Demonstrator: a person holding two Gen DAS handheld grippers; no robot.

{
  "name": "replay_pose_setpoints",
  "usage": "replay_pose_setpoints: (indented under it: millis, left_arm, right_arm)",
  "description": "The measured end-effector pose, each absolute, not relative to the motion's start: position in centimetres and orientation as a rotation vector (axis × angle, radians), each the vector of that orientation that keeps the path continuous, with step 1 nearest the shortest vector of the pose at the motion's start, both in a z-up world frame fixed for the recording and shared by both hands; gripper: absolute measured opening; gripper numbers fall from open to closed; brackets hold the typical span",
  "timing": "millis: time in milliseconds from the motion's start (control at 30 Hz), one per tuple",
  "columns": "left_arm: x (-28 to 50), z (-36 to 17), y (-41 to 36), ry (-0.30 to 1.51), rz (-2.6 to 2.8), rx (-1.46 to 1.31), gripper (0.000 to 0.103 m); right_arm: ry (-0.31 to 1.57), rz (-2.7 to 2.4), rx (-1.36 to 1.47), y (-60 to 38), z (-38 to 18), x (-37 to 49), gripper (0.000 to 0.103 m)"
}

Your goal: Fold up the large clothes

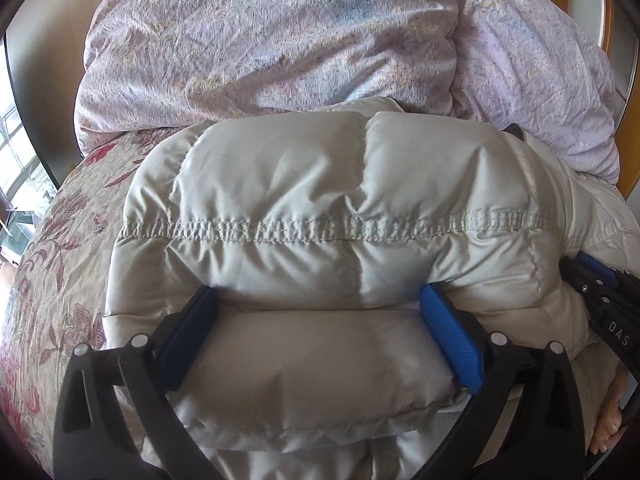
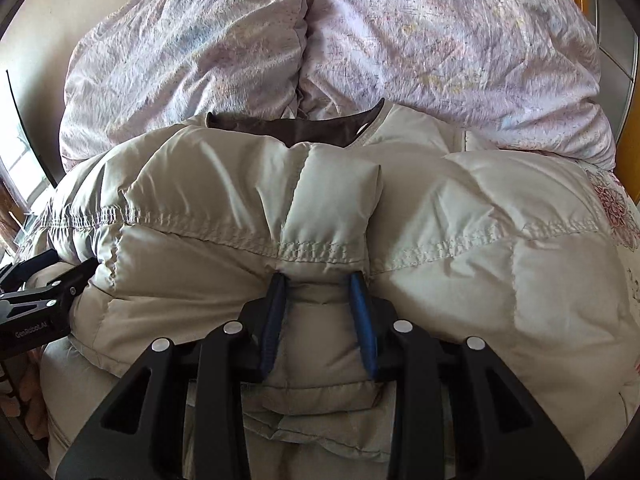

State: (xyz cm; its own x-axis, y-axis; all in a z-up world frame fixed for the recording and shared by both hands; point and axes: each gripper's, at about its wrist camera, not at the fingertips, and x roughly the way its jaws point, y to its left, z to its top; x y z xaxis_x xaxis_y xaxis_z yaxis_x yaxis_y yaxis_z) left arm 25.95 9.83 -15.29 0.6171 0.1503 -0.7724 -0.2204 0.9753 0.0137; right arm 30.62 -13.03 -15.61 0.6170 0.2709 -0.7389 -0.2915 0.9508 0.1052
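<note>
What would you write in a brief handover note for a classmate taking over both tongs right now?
Left tongs: open wide, straddling a puffy section of the beige down jacket.
Right tongs: shut on a pinch of jacket fabric.
Jacket lies bunched on the floral bedspread, its brown collar lining toward the lilac duvet.
Done: some layers appear doubled near the tongs.
Left: close the left tongs, finish and flatten the fold.

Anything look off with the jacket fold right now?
Nothing damaged. The jacket lies bunched, brown lining showing at the collar. Left tool open around a puffy section; right tool pinches a fold.
</note>
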Motion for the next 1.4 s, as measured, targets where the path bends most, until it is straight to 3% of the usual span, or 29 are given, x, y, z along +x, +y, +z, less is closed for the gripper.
replay_pose_setpoints:
  millis: [900, 967, 1133, 1300, 1367, 1400]
  left_arm:
    - [24.8, -15.1, 10.1, 0.857, 0.22, -0.104, 0.101]
    - [23.5, -14.4, 10.3, 0.838, 0.224, -0.115, 0.101]
    - [19.4, -12.3, 10.9, 0.819, 0.219, -0.121, 0.101]
    - [14.1, -11.3, 11.7, 0.821, 0.23, -0.057, 0.101]
    - [11.5, -10.9, 12.6, 0.814, 0.221, -0.037, 0.101]
    - [10.2, -10.7, 13.4, 0.809, 0.206, -0.046, 0.101]
  right_arm:
    - [0.864, 0.358, 0.014, -13.7, -15.6, 30.8, 0.036]
    - [0.89, 0.337, 0.018, -14.4, -15.0, 30.4, 0.055]
    - [0.899, 0.344, 0.139, -18.9, -12.7, 28.4, 0.058]
    - [0.935, 0.312, 0.221, -25.6, -11.0, 25.5, 0.067]
    - [0.956, 0.268, 0.227, -28.5, -10.7, 24.2, 0.084]
    - [0.959, 0.239, 0.226, -30.0, -10.5, 23.4, 0.084]
